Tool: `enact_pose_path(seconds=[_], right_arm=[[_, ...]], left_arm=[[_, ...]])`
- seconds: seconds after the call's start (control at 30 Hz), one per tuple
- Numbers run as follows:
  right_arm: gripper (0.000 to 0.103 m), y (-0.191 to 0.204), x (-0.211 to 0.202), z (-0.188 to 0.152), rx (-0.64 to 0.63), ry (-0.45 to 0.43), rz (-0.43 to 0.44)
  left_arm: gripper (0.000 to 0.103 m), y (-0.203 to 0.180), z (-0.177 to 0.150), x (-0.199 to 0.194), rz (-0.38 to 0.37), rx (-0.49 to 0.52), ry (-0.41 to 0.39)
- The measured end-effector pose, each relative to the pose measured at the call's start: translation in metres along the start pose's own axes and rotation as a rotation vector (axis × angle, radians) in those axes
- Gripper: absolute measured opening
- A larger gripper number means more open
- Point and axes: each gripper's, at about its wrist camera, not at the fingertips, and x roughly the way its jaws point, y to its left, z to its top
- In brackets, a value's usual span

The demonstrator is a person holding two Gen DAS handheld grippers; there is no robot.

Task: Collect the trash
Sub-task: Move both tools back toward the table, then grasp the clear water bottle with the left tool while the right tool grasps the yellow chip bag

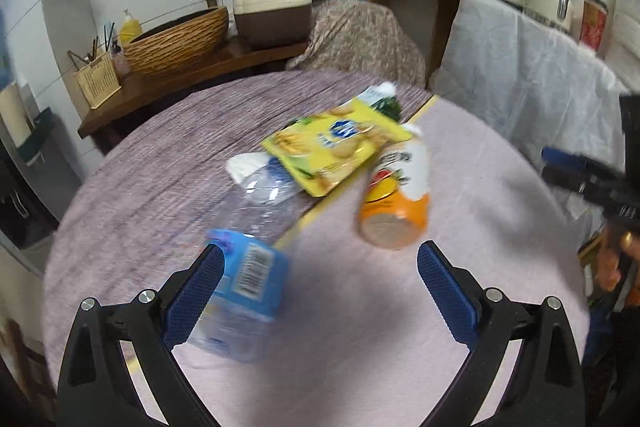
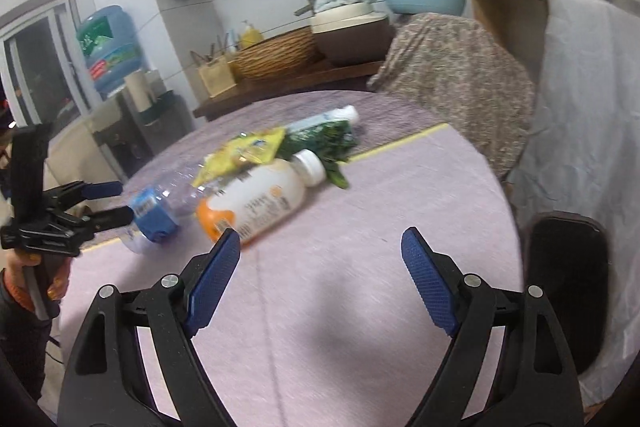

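Both tools (image 1: 320, 267) (image 2: 320, 247) agape above trash (image 1: 336, 147)

snack packet (image 1: 335, 149) atop clear bottle (image 1: 256, 211), juice bottle (image 1: 396, 195) right, all on table (image 1: 360, 327)

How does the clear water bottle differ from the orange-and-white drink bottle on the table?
The water bottle is see-through with a blue label; the drink bottle is opaque, white over an orange base. The water bottle looks longer, the drink bottle shorter. The yellow snack bag covers the water bottle's far end, while the drink bottle's white cap shows in the right wrist view. Both lie on their sides, ungripped.
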Motion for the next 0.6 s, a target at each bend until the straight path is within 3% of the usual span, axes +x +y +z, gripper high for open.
enact_pose_path(seconds=[0.07,0.3,0.6], right_arm=[[0.082,0.006,0.01,0.012,0.008,0.013,0.045],[0.069,0.024,0.064,0.064,0.065,0.096,0.214],[0.058,0.022,0.151,0.088,0.133,0.251,0.217]], left_arm=[[0.096,0.012,0.004,0.007,0.028,0.032,0.043],[0.096,0.045,0.01,0.047,-0.002,0.051,0.25],[0.095,0.058,0.013,0.074,-0.028,0.056,0.334]])
